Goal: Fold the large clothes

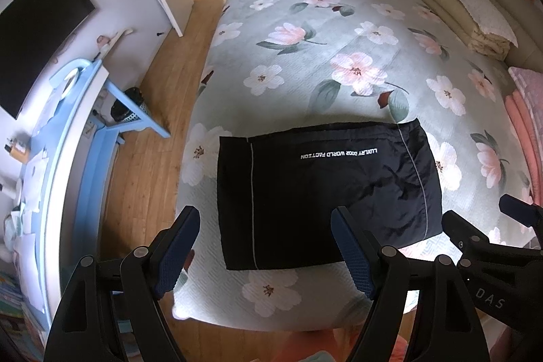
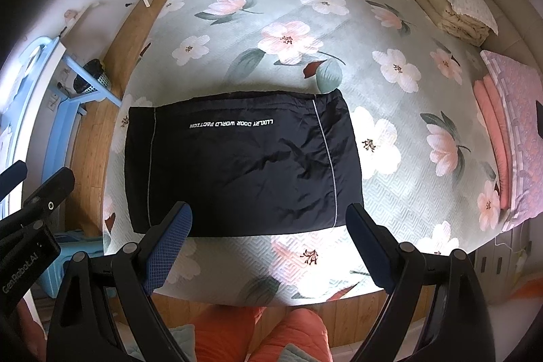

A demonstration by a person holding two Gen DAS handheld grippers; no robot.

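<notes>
Blue-padded jaws on both grippers stand spread with nothing between them: left gripper hangs over the near edge of the jacket, right gripper likewise, neither pad touching cloth as far as both views show. Jacket is black, shiny, already a compact rectangle lying flat on the bed, near the bed's foot edge and toward its left side, white lettering facing up and reading upside down from here, thin grey piping lines near both short ends. No sleeves or hood stick out; edges look roughly square, a few creases on the right half. My read: fold is essentially finished, grippers backed off. What might remain is one more halving if a smaller packet is wanted, or smoothing the creases, or moving it to a stack; can't tell which from this. Rest of the bed beyond the jacket is bare spread; folded bedding sits well apart at the headboard end, pink blanket at the bed's right edge. Person's orange trousers show below the foot edge.
</notes>
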